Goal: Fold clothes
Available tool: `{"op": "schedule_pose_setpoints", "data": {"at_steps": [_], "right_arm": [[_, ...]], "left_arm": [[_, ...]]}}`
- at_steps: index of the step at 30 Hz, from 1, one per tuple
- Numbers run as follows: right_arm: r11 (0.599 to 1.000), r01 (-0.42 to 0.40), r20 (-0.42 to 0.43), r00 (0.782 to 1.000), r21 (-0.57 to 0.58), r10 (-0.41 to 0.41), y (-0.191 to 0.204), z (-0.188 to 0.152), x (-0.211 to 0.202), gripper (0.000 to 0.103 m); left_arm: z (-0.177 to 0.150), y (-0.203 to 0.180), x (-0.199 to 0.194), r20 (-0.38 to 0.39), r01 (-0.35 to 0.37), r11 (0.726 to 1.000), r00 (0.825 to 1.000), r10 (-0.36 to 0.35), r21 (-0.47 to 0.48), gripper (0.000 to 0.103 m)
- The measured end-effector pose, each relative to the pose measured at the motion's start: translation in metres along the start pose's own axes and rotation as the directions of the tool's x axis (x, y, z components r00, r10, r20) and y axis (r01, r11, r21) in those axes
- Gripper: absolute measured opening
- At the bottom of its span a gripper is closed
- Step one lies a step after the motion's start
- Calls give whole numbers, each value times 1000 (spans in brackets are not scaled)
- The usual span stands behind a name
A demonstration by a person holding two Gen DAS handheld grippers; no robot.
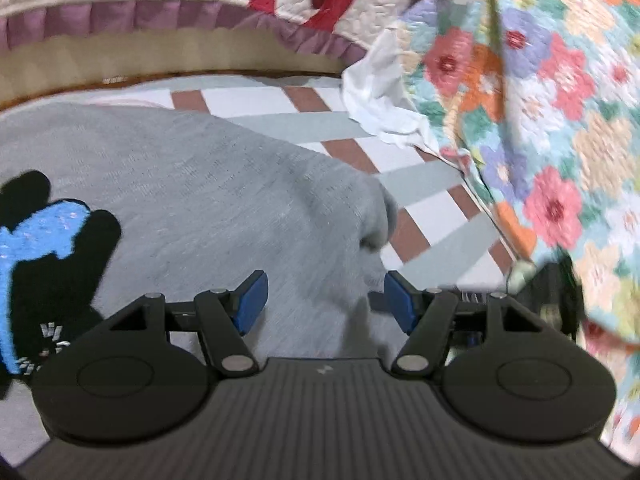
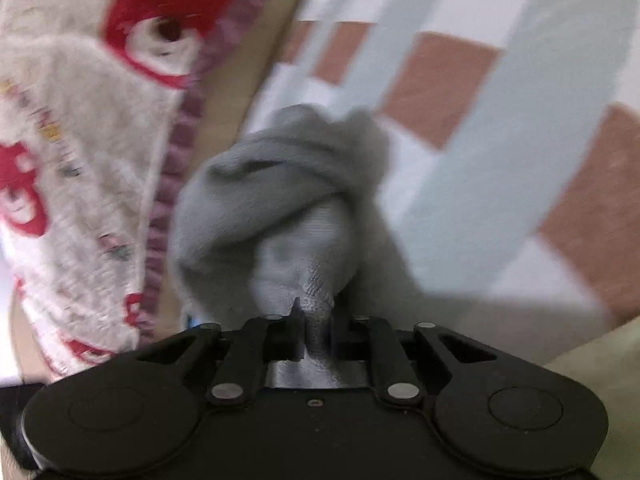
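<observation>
Your left tool is open, blue pads apart, nothing between them; it hovers over the grey sweatshirt. The sweatshirt lies spread on the checked sheet, with its blue-and-black print at 9 o'clock. The floral quilt sits at 3 o'clock. Your right tool is clamped on a bunched fold of the sweatshirt, lifted above the sheet. The bear blanket is at 9 o'clock. Both views are blurred.

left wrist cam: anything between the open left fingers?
Only the grey garment, lying under the gap of the left gripper; its fingers stand apart, gripping nothing. The left wrist view shows this.
</observation>
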State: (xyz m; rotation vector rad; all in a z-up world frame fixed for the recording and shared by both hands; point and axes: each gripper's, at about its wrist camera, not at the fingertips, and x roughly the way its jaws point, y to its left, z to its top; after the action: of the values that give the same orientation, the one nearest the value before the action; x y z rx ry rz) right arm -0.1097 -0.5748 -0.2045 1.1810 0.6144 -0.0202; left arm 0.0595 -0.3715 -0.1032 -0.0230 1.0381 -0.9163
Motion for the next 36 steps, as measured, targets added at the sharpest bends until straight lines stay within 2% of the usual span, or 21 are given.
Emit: {"op": "schedule_pose_setpoints", "data": {"at_steps": [2, 4, 7, 9, 11, 15, 18, 20, 21, 22, 23, 25, 27, 28, 29, 30, 31, 32, 34, 35, 36], "right_arm": [[975, -12, 59, 998, -223, 26, 38, -18, -8, 14], [940, -94, 25, 994, -326, 109, 66, -33, -10, 14], [902, -207, -83, 978, -379, 190, 85, -49, -1, 14], [880, -261, -160, 964, -398, 213, 91, -60, 8, 13], [871, -300, -232, 947, -389, 222, 93, -69, 19, 13], [847, -345, -342, 916, -403, 210, 99, -86, 29, 13], [839, -349, -392, 902, -417, 181, 102, -94, 35, 13], [844, -330, -414, 899, -424, 144, 101, -95, 40, 13], [842, -329, -421, 897, -428, 137, 102, -94, 42, 13], [840, -334, -422, 895, -428, 141, 103, -92, 42, 13], [838, -340, -422, 894, -427, 148, 104, -90, 41, 13], [834, -350, -427, 891, -427, 155, 108, -87, 40, 13], [815, -378, -439, 882, -440, 173, 108, -87, 32, 13], [799, -392, -443, 879, -456, 178, 109, -85, 26, 16], [777, -394, -432, 884, -490, 176, 113, -81, 20, 23], [751, -389, -412, 895, -533, 172, 118, -76, 14, 28], [738, -357, -373, 915, -573, 153, 120, -70, 10, 42], [732, -307, -323, 938, -609, 125, 120, -63, 6, 55], [713, -202, -216, 974, -671, 73, 121, -49, -1, 57], [691, -144, -179, 984, -708, 21, 121, -45, 0, 57], [658, -83, -149, 988, -748, -45, 121, -43, 5, 57]], "left_arm": [[2, -3, -2, 11, 15, 1000, 1000, -15, 16, 63], [2, -3, -7, 14, 32, 999, 999, -32, 41, 63], [-1, 2, -14, 7, 16, 997, 1000, -16, 73, 64], [-4, 9, -16, -10, -1, 997, 1000, 2, 77, 65], [-10, 16, -21, -33, 19, 997, 999, -16, 77, 66], [-23, 24, -24, -93, 27, 992, 996, -16, 123, 72], [-37, 37, -19, -129, 35, 996, 991, -24, 78, 74], [-42, 52, -22, -112, 43, 999, 993, -43, 1, 73], [-45, 59, -24, -101, 49, 998, 994, -52, -41, 69], [-47, 67, -26, -89, 54, 995, 994, -61, -82, 51], [-49, 74, -28, -76, 60, 991, 995, -70, -123, 23], [-54, 89, -32, -50, 73, 976, 995, -85, -204, 15], [-56, 96, -65, 90, 90, 960, 994, -68, -265, 12], [-59, 101, -87, 194, 120, 940, 979, -58, -320, 11], [-68, 110, -107, 301, 175, 904, 952, -55, -389, 11], [-76, 117, -118, 346, 185, 880, 938, -26, -437, 11], [-84, 123, -126, 371, 181, 860, 928, 11, -477, 11], [-91, 126, -131, 371, 131, 858, 926, 74, -497, 11], [-102, 134, -133, 341, 16, 851, 920, 194, -526, 11], [-107, 140, -132, 317, -32, 841, 918, 238, -539, 11], [-113, 147, -130, 302, -47, 829, 919, 255, -557, 11]]}}
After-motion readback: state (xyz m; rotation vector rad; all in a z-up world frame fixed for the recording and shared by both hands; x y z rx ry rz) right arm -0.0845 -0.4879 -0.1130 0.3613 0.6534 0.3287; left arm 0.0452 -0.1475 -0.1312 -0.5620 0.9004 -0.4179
